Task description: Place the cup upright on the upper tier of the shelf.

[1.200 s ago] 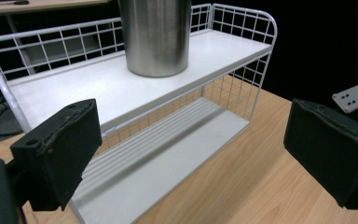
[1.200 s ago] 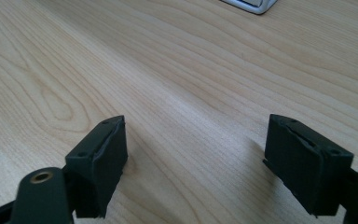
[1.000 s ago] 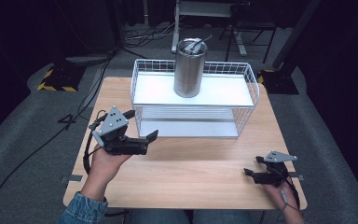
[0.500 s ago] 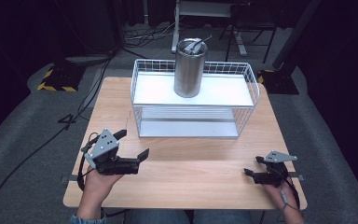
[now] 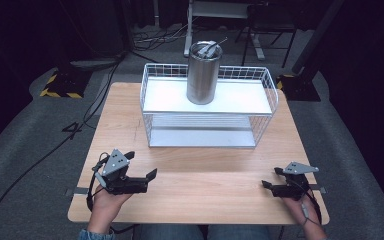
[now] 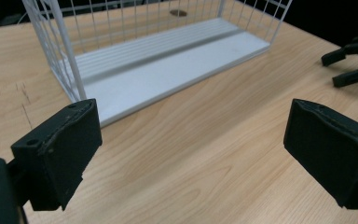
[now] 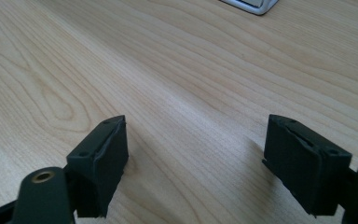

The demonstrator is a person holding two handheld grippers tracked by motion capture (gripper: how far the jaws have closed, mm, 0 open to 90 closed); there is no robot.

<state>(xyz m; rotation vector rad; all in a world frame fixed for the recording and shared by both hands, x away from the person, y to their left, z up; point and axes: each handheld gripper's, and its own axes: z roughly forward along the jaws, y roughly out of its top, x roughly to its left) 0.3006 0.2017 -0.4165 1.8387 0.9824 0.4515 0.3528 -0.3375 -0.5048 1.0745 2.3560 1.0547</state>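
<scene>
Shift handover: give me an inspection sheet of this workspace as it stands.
Surface: wooden table, faint scuffs near the rack's left corner.
Job's things: steel tumbler upright on the top shelf of the white wire rack; lower shelf empty.
Clutter: nothing seen.
Grippers: left hand-held gripper open, empty; right hand-held gripper open, empty, both low at the near edge.
Cables: black cable on the floor at left.
Surroundings: dark room, grey carpet, hazard-striped plate, stand legs behind.

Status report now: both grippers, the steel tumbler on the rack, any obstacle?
Left gripper open, empty, low over table. Right gripper open, empty. Steel tumbler upright on the wire rack top shelf. No obstacle between.
</scene>
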